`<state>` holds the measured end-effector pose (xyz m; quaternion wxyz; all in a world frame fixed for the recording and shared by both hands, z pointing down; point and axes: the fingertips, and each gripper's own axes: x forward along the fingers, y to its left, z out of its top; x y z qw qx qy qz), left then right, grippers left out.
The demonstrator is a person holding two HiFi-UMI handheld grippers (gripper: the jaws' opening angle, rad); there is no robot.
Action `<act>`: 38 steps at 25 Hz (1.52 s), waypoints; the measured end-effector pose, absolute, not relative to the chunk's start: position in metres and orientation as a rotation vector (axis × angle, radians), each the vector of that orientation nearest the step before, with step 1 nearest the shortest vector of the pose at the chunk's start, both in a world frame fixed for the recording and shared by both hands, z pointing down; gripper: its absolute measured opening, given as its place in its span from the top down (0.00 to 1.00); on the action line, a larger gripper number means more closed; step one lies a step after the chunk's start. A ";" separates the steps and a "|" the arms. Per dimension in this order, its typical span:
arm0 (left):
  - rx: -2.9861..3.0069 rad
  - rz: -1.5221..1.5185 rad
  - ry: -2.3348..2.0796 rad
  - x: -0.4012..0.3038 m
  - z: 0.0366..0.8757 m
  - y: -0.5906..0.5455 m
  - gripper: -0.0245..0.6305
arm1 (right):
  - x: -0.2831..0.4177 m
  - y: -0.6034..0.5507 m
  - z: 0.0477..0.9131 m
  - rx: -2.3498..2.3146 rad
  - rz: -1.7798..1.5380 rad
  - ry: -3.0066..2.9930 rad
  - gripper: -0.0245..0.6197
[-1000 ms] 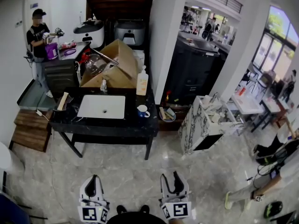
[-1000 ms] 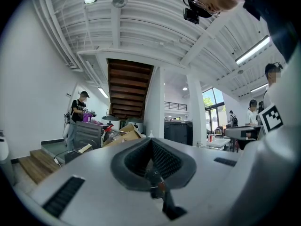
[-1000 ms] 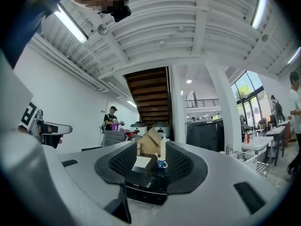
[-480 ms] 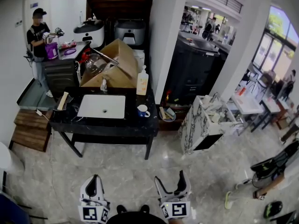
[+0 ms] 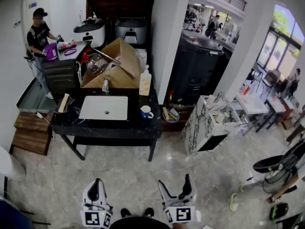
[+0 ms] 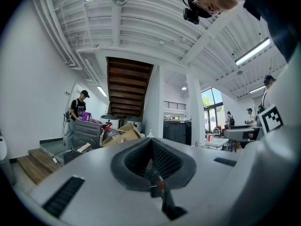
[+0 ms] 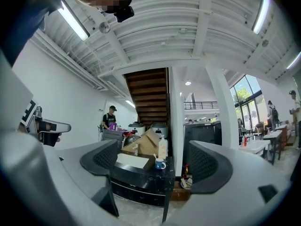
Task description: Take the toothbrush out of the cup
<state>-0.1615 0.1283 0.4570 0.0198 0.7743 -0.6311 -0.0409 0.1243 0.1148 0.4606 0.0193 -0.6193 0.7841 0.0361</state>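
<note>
A blue cup (image 5: 146,112) stands at the right end of a black table (image 5: 105,129), far ahead of both grippers. In the right gripper view the cup (image 7: 160,164) shows a pale toothbrush (image 7: 154,156) sticking out of its top. My left gripper (image 5: 94,189) is low in the head view, its jaws pressed together and empty (image 6: 151,147). Beside it, my right gripper (image 5: 176,189) stands open; its jaws have just been opening and nothing is held between them (image 7: 153,158). Both point level at the table across bare floor.
A white basin (image 5: 103,108) is set in the table. A soap bottle (image 5: 145,82) and a cardboard box (image 5: 116,66) stand behind it. To the right is a marbled cabinet (image 5: 209,123), at the left wooden steps (image 5: 31,132). A person (image 5: 38,35) works at the back left.
The right gripper's jaws have spread wider apart. The left gripper has kept still. The person at the back left has shifted, and someone at the right edge has moved.
</note>
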 end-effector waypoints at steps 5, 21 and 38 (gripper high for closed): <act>2.406 -0.119 -1.951 -0.176 0.456 0.127 0.96 | 0.115 0.115 0.460 -1.942 0.118 2.422 0.26; 2.447 -0.152 -1.877 -0.227 0.465 0.119 0.96 | 0.062 0.122 0.463 -2.004 0.184 2.423 0.26; 2.422 -0.159 -1.908 -0.243 0.476 0.070 0.96 | 0.062 0.062 0.467 -1.996 0.189 2.399 0.26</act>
